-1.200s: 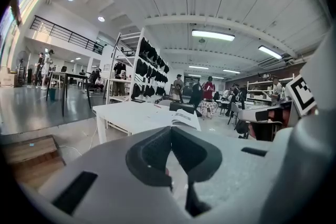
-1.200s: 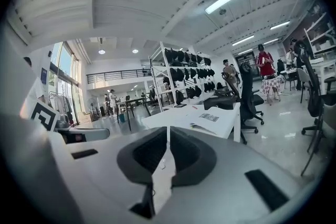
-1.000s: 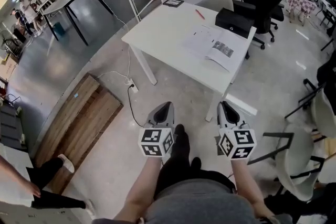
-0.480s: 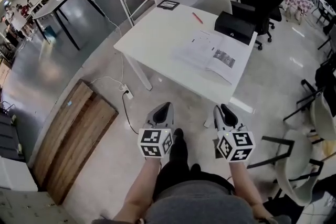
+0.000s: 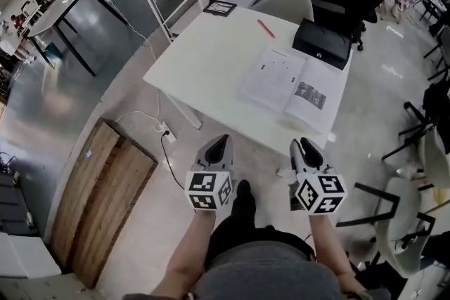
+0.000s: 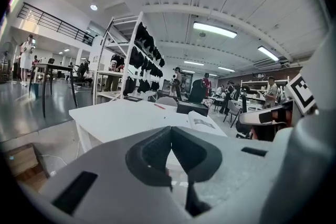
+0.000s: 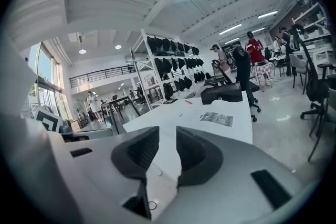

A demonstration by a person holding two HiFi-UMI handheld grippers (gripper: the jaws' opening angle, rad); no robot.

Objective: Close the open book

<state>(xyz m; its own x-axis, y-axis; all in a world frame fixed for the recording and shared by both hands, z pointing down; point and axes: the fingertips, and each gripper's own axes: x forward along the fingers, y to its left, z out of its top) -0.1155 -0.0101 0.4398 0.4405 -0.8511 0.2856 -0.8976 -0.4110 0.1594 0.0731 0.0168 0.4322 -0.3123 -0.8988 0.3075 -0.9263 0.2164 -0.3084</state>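
Both tongs empty, short of desk. Your left tongs pinched together; right tongs opening, gap narrow. Open book flat on desk ahead, nearer right tongs, spread slanting away leftward.

The table is showing plain white, while the open book is showing white pages with dark print and one grey picture block. The pen is showing red, the case black, and the wooden panel is showing brown grain.
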